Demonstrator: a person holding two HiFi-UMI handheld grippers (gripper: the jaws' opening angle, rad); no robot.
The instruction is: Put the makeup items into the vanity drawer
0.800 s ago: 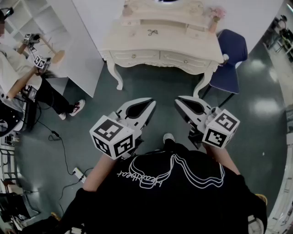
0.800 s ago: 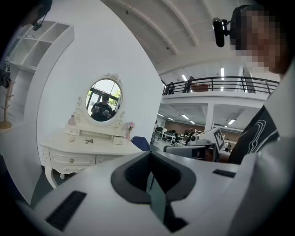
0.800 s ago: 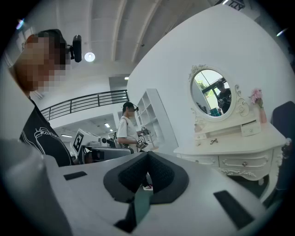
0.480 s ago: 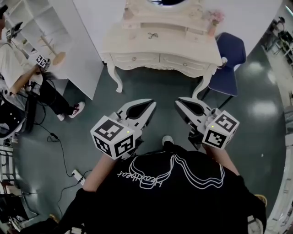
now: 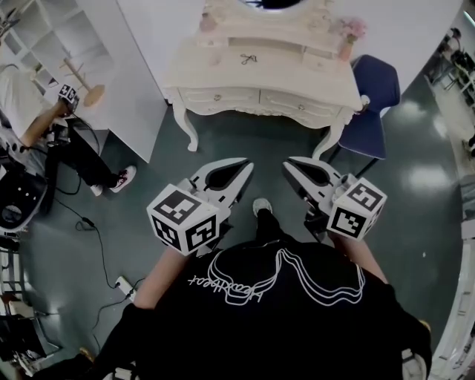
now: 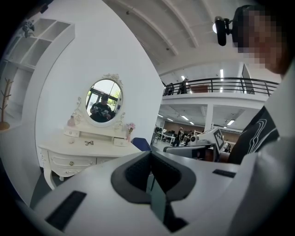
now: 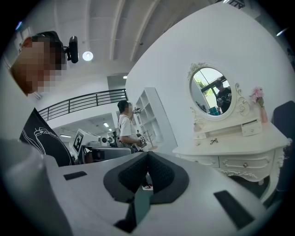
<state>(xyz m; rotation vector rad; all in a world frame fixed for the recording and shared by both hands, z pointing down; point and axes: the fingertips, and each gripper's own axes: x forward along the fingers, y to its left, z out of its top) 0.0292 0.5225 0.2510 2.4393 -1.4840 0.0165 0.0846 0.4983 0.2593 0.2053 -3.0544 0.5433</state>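
Note:
The cream vanity [image 5: 260,74] stands ahead by the wall, and both of its front drawers [image 5: 219,95] are closed. On its top lie a small black item [image 5: 249,59], a pink bottle [image 5: 208,21] and a vase of pink flowers [image 5: 349,33]. My left gripper [image 5: 246,165] and right gripper [image 5: 287,165] hang side by side over the floor, well short of the vanity. Both are shut with nothing in them. The left gripper view shows the vanity [image 6: 87,152] and its oval mirror [image 6: 104,101] beyond the shut jaws. In the right gripper view the vanity [image 7: 230,147] stands to the right.
A blue chair [image 5: 375,93] stands at the vanity's right end. White shelving [image 5: 111,67] juts out on the left, with another person [image 5: 30,126] beside it holding grippers. Cables and a power strip [image 5: 128,282] lie on the floor at left.
My shoe has stepped forward between the grippers toward the vanity. The person at left has shifted. Both grippers stay shut and level.

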